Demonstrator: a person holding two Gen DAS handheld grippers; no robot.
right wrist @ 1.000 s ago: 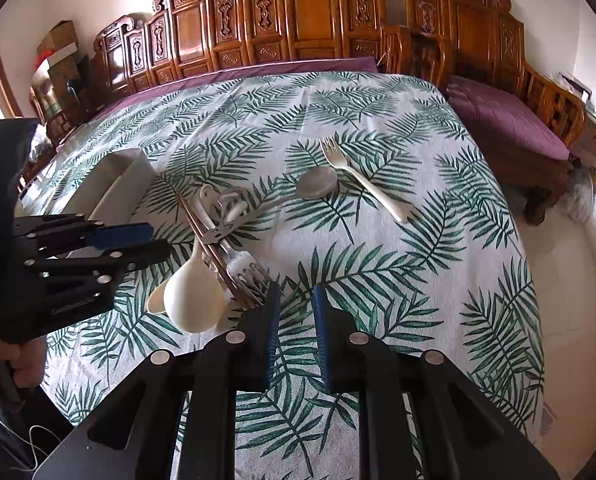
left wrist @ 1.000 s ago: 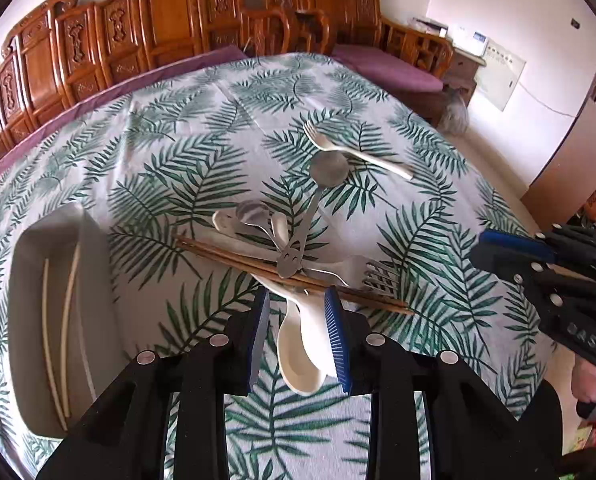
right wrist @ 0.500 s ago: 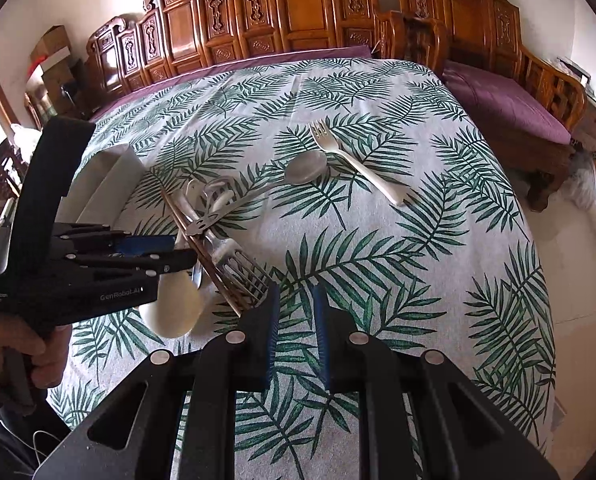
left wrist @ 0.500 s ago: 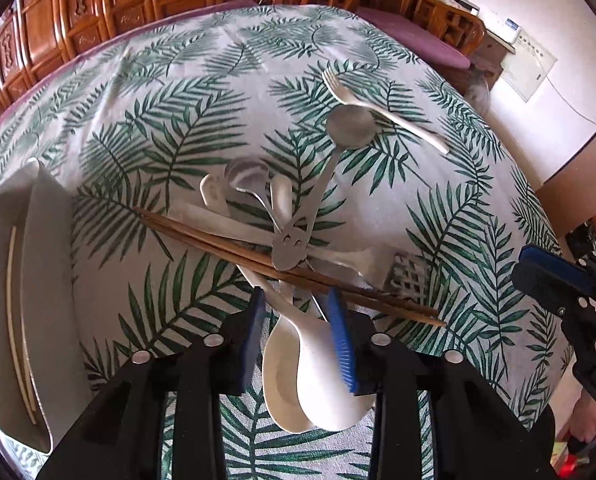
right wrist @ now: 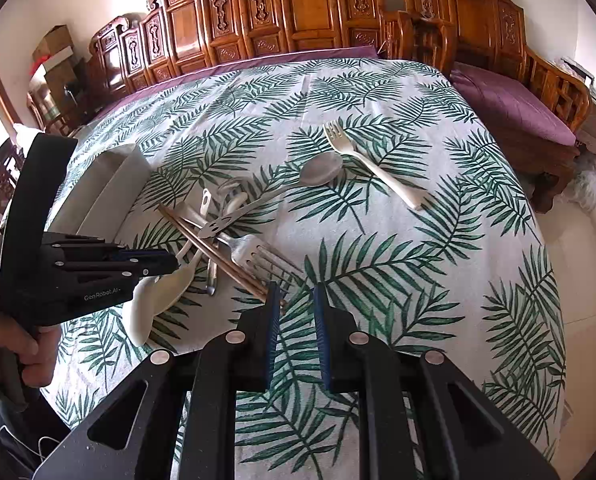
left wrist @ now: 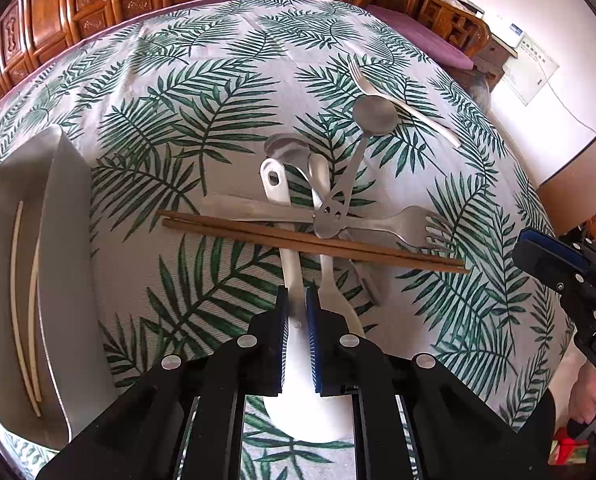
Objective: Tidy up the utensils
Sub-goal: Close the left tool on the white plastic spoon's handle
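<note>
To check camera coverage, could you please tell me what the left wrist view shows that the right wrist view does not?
Only the left wrist view: pale chopsticks inside the tray, and the left gripper, whose jaws have just been closing, pinching the white spoon. Only the right wrist view: the left hand holding that gripper, and the right gripper, open and empty. Both: the brown chopsticks, metal fork and white fork.

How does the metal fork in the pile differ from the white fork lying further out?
The metal fork is silvery and tangled in the pile, with the brown chopsticks across its handle; the white fork is pale and lies apart, only a metal spoon's bowl beside it. Their tines point different ways. Both lie flat on the leaf-print cloth.
</note>
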